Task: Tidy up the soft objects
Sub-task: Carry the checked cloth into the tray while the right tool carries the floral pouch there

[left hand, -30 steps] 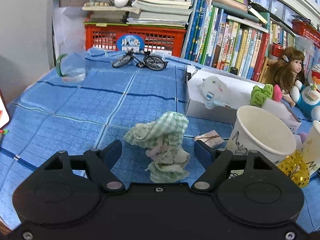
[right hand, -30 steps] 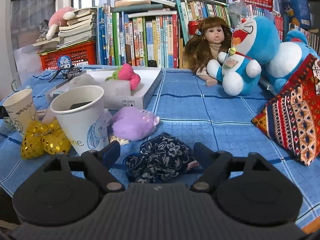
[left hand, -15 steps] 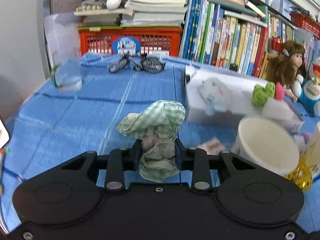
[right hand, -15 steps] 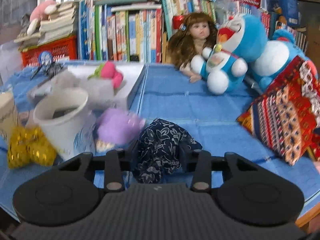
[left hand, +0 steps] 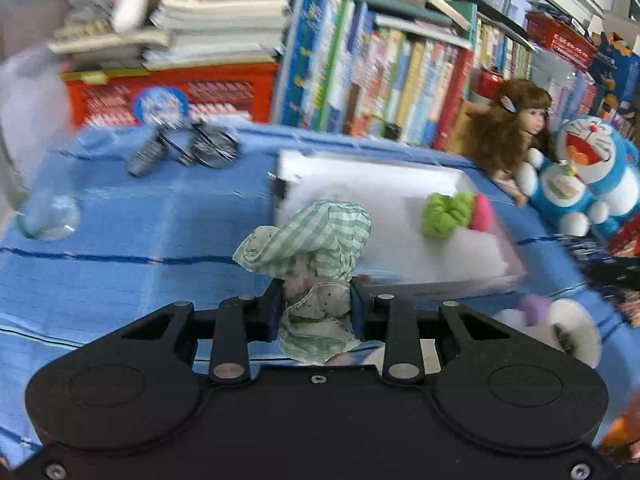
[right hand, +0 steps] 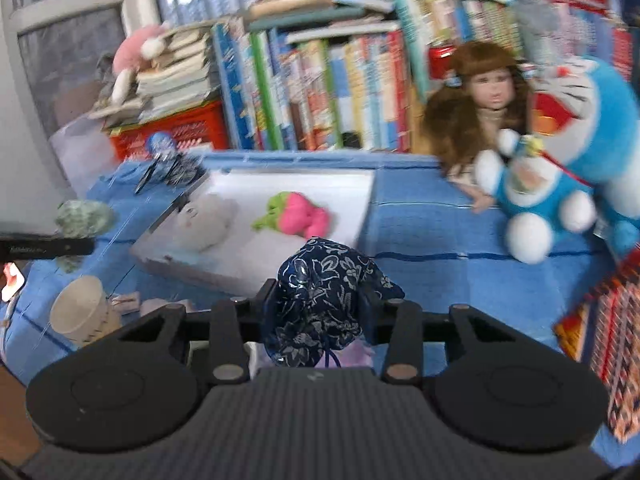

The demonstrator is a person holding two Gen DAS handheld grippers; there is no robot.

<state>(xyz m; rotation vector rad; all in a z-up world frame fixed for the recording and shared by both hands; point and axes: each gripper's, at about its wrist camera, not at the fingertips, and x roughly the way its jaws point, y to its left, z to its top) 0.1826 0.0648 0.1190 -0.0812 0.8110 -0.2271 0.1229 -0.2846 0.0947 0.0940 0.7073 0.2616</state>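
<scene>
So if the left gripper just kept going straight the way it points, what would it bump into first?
Probably the white box: the left gripper, shut on the green checked cloth, aims at its near wall, though depth is unclear.

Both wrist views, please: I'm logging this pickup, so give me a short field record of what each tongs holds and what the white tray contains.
left tongs: shut on green checked cloth, lifted off the blue tablecloth
right tongs: shut on navy floral cloth, also lifted
white tray: holds pink-and-green plush and a pale plush
paper cup: upright on tablecloth, near side of the tray
image quality: motion-blurred
</scene>
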